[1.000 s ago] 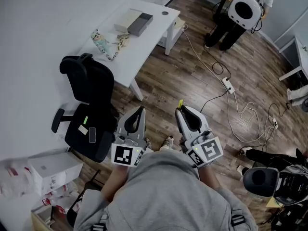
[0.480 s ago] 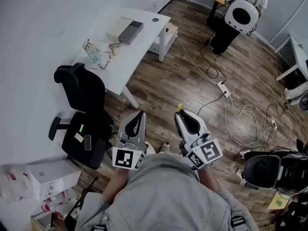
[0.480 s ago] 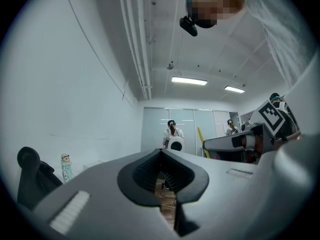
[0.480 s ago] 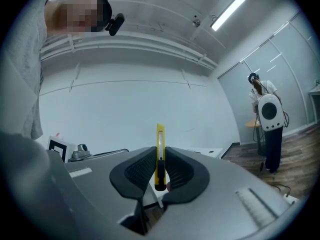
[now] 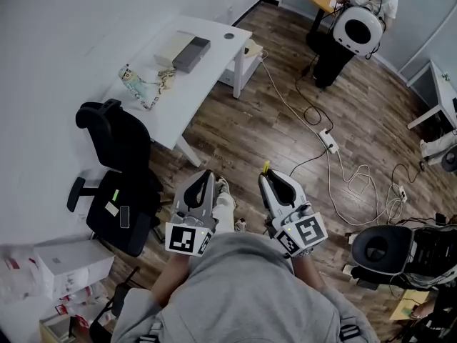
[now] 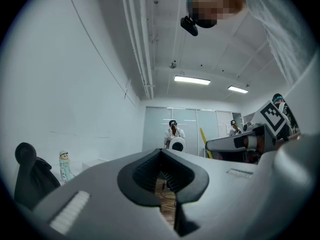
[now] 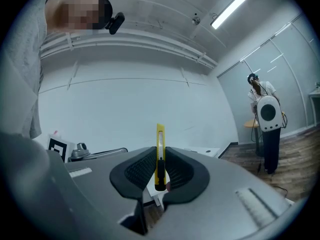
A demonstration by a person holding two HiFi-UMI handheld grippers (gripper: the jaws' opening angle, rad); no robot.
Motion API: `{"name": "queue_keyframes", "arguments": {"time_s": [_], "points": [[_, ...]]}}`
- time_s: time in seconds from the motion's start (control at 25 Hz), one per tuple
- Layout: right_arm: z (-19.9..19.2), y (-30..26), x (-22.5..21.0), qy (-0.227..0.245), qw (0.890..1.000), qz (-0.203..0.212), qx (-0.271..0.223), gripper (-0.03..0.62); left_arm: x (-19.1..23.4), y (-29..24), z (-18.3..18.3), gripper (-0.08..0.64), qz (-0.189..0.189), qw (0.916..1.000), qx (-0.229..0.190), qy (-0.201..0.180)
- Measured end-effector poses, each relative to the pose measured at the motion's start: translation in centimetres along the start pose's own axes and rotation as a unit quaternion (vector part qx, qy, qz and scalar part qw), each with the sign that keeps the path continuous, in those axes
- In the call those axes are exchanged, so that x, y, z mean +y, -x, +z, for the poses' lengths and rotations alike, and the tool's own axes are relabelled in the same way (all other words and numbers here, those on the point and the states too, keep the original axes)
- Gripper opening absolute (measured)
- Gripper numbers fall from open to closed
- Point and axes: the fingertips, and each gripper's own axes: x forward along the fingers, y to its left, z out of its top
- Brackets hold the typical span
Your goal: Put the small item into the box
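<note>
**Knife pinched on the right, box away on the desk**

At left I see a black swivel office chair (image 5: 114,156) beside the white rectangular desk (image 5: 212,47), where the flat beige cardboard box (image 5: 170,47) lies. My left gripper (image 6: 161,152) is pressed together, with nothing in it. My right gripper (image 7: 160,150) pinches a slim yellow plastic utility knife (image 7: 160,134) upright, over the brown wooden floor (image 5: 271,120), well apart from the box.

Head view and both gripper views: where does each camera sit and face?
Head view: on the person's head, facing steeply down at brown wooden floor; grey hooded top, left hand-held gripper and right hand-held gripper show.
Left gripper view: on the left one, along its shut, empty jaws; person's head overhead.
Right gripper view: on the right one, toward the white wall; grey sleeve at left.
Shared: the right one's slim yellow utility knife shows in all three.
</note>
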Motion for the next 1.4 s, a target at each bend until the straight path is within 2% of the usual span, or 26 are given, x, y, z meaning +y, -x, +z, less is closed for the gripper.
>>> {"name": "queue_keyframes", "arguments": {"time_s": [0.32, 0.6, 0.96, 1.28, 1.4], "points": [[0.1, -2.1, -3.9, 0.004, 1.000, -0.027, 0.005, 0.072, 0.9, -4.3, -1.7, 0.003, -0.013, 0.9998, 0.010, 0.008], [0.8, -5.6, -7.4, -0.001, 1.000, -0.028, 0.007, 0.072, 2.3, -9.4, -2.0, 0.003, -0.016, 0.9998, 0.010, 0.002], [1.2, -10.5, -11.4, -0.009, 0.999, -0.025, 0.026, 0.072, 4.8, -15.6, -3.0, 0.003, -0.009, 0.9996, 0.023, 0.014], [2.3, -14.0, -15.4, -0.014, 0.998, -0.049, 0.024, 0.072, 6.0, -21.0, -3.9, 0.003, -0.034, 0.9987, 0.032, 0.019], [2.9, -15.5, -16.7, -0.016, 0.998, -0.052, 0.022, 0.072, 6.2, -23.6, -3.4, 0.003, -0.047, 0.9985, 0.024, 0.018]]}}
